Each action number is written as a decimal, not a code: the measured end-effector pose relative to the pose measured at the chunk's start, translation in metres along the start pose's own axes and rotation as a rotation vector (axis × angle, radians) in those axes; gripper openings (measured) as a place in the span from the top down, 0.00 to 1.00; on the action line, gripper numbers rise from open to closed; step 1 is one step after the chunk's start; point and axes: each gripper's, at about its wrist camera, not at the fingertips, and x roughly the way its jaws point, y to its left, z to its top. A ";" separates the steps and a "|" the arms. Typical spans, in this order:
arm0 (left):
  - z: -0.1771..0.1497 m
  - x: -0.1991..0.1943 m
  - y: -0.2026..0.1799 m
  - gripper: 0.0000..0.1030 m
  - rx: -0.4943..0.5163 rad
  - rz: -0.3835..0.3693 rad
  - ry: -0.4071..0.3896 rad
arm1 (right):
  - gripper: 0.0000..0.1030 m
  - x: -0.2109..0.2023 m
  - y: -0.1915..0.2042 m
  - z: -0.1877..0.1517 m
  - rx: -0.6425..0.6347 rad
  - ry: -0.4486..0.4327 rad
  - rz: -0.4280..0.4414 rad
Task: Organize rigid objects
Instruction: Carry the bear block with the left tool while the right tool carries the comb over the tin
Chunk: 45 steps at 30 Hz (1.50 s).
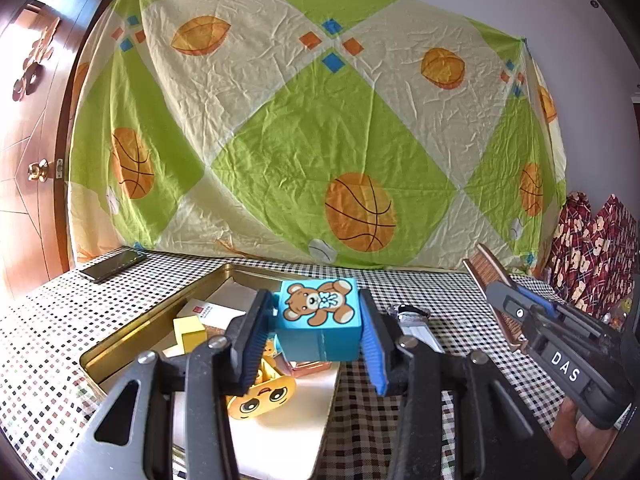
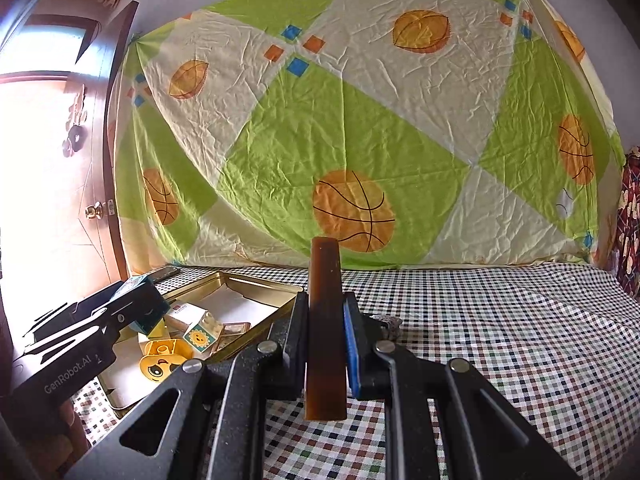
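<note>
Blue, with a bear printed on top, the block (image 1: 320, 320) sat clamped in the left gripper (image 1: 316, 338) above the gold tin (image 1: 132, 332) on the checked bench (image 1: 400, 412). The right gripper (image 2: 326, 344) pinched an upright brown comb (image 2: 325, 328) beside it.

Left tool (image 1: 316, 336) clamped on load; right tool (image 2: 326, 344) clamped, near-level.

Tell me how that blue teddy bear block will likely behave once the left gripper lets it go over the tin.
The blue teddy bear block looks like rigid moulded plastic, so it probably will not flex in the left gripper. Its flat faces suggest it should sit, not roll. Landing on the toys already in the gold tin, it may tip or slide.
</note>
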 end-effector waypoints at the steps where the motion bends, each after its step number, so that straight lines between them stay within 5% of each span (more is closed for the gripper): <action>1: 0.000 0.000 0.002 0.59 -0.003 0.004 0.000 | 0.83 0.001 0.002 0.000 -0.002 0.001 0.003; 31: 0.004 0.002 0.041 0.59 -0.048 0.057 0.013 | 0.83 0.021 0.048 -0.001 -0.060 0.032 0.067; 45: 0.005 0.019 0.057 0.59 -0.028 0.087 0.092 | 0.83 0.039 0.068 0.004 -0.093 0.065 0.097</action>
